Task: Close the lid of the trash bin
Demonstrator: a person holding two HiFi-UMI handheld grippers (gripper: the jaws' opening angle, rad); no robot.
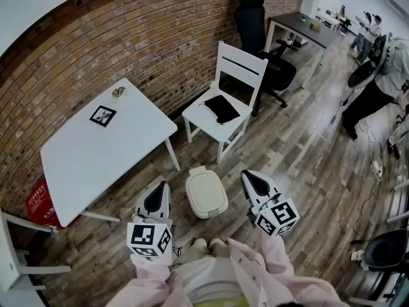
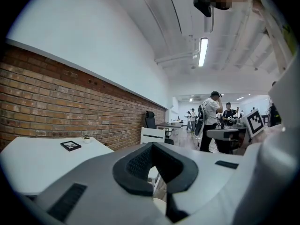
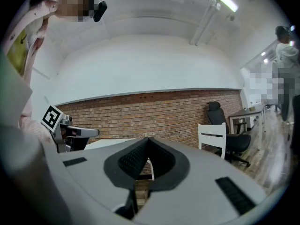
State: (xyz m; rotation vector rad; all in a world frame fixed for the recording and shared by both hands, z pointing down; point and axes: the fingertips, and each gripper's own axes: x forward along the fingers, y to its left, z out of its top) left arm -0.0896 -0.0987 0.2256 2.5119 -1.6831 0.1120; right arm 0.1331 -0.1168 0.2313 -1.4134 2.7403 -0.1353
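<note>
Though neither claw touches it, trash bin [image 1: 206, 194]: stands on the wood floor, directly between the two grippers in the head view, just beyond the person's feet.
Lid [image 1: 207, 188]: lies flat over the bin's top, cream like the body, with no dark gap showing along its rim from above.
Left gripper [image 1: 163, 188]: just left of the bin and clear of it. In its own view the jaws meet at the tip with nothing between them, so the left claw [image 2: 151, 145] is closed and empty.
Right gripper [image 1: 248, 176]: just right of the bin, also apart from it. Its own view shows the right claw [image 3: 148, 139] closed tip to tip, gripping nothing.
Aim of the claws: both point level, out over the bin toward the brick wall, not down at the lid.
White chair [image 1: 223, 101]: beyond the bin, with a black pouch [image 1: 222, 107] on its seat.
White table [image 1: 96, 152]: beyond the bin and to its left, against the wall.
Done, by my reading: the lid looks fully down, so the closing itself appears finished.
Left to do: probably nothing. Whether the lid has seated or clicked home cannot be told from overhead, so a light press on top would be the only extra step.
</note>
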